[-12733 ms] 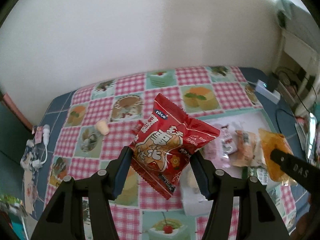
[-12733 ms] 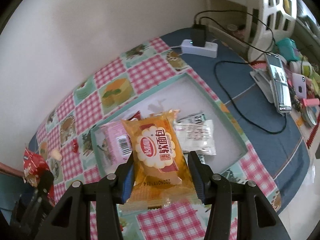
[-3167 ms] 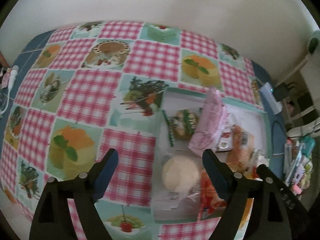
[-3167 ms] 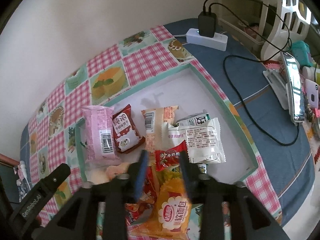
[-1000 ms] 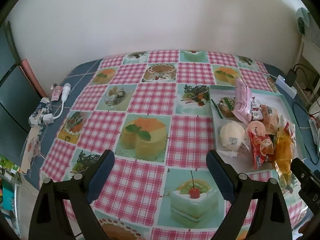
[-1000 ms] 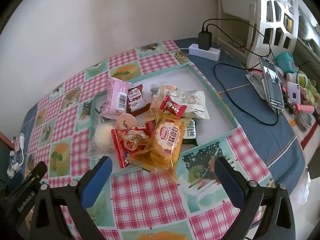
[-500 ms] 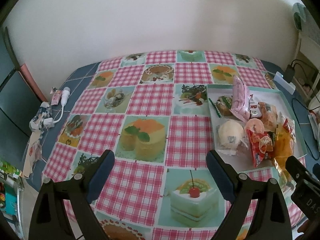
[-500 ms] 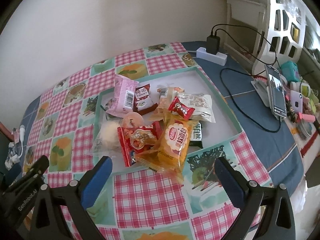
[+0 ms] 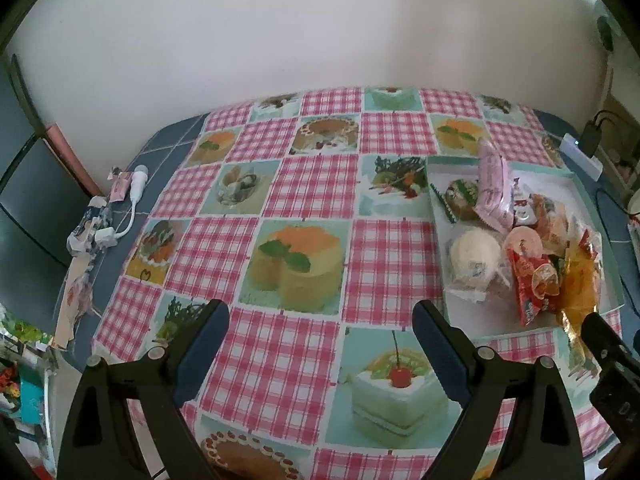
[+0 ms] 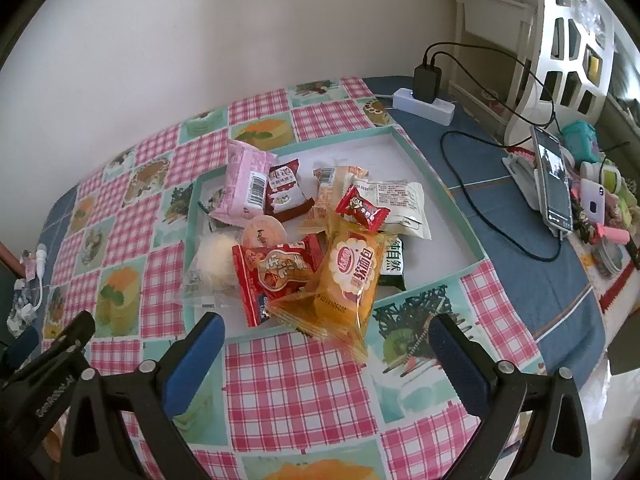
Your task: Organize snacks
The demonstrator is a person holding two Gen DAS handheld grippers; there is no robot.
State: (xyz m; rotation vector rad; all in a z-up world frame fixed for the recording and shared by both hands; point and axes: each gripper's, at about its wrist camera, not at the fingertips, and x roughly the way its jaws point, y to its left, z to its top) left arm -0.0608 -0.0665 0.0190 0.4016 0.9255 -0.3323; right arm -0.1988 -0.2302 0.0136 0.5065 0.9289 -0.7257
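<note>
Both tongs hang wide and empty now, left tongs (image 9: pixel 320 344) over bare checked cloth, right tongs (image 10: pixel 326 354) just short of the tray (image 10: pixel 460 216). The red packet (image 10: pixel 276 274) and the orange bread pack (image 10: pixel 350 280) that were clamped seconds ago lie in the tray's pile, the orange one spilling over the near rim. Looks like the sorting is done, bar that overhang. Off to the right, a power strip (image 10: pixel 424 106), its cable (image 10: pixel 480 216) and a phone (image 10: pixel 554 178) crowd the surface (image 9: pixel 304 208)
</note>
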